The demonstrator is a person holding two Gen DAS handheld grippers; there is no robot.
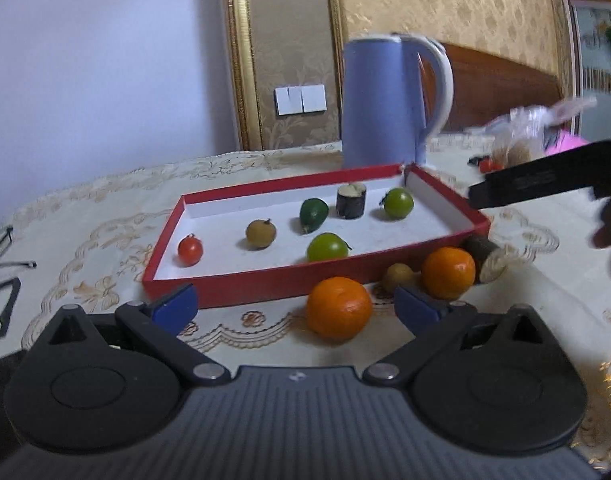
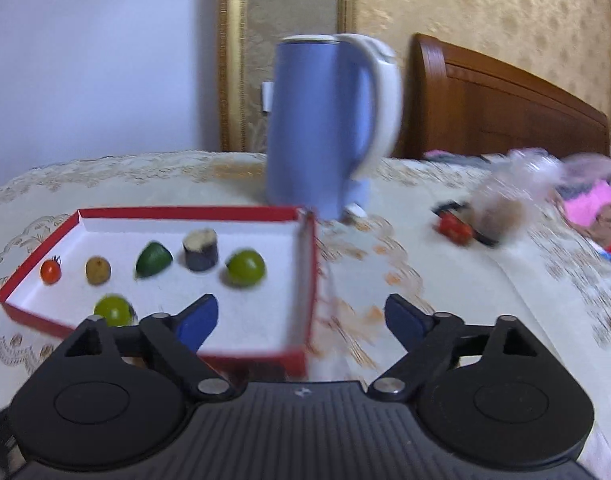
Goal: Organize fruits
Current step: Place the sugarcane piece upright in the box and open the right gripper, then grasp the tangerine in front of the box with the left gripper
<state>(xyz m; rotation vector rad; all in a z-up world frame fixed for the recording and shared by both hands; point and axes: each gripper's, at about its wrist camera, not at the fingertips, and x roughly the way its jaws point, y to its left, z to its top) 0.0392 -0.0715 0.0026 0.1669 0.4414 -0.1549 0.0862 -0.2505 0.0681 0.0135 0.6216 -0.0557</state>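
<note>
Left gripper (image 1: 295, 304), jaws wide and empty, faces the nearer round orange tangerine (image 1: 339, 307) lying outside the shallow red cardboard tray (image 1: 265, 282), presumably for pickup; right gripper (image 2: 301, 320), likewise wide and empty.

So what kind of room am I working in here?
Most likely a bedroom at home: a wooden headboard stands behind the lace-covered table, with an electric kettle and padded gold wall panels.
</note>
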